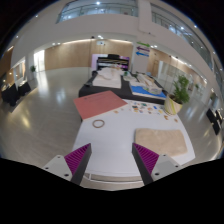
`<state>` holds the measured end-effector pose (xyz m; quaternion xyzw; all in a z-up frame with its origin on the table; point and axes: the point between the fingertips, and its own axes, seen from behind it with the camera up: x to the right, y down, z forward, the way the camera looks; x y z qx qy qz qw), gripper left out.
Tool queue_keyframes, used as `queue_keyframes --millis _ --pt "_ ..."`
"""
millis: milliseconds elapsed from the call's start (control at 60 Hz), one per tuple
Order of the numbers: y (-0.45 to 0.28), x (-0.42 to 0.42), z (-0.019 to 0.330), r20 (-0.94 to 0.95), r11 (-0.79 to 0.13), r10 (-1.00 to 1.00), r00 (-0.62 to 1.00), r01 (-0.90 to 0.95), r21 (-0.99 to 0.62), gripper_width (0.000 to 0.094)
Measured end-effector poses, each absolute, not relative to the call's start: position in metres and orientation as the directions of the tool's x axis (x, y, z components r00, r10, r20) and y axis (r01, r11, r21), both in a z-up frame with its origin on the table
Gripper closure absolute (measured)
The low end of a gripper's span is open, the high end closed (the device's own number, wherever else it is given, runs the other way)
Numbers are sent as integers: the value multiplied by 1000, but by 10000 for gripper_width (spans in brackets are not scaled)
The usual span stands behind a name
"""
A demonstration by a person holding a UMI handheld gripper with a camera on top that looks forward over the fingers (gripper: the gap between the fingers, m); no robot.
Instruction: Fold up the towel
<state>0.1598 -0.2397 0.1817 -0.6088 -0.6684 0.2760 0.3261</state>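
Observation:
A beige towel (162,141) lies flat on the white table (115,135), ahead of my right finger. A pink towel (100,103) lies flat at the table's far left, beyond the fingers. My gripper (112,160) is above the table's near edge, fingers wide apart with nothing between them. The purple pads (77,158) face inward over bare tabletop.
A small ring-shaped object (98,123) lies on the table between the two towels. A second table (145,90) with coloured sheets stands beyond. A potted plant (180,92) stands at the right. A large hall with shiny floor surrounds the table.

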Motion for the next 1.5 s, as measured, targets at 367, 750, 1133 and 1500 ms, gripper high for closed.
queue_keyframes --millis 367,750,1133,1500 --pt "-115 113 95 130 39 987 91 655 -755 82" --pt "-77 19 -16 114 34 991 73 680 -733 405" --pt "14 17 86 102 -6 987 127 652 -758 925" --pt "244 56 52 172 -54 955 242 711 -702 859"
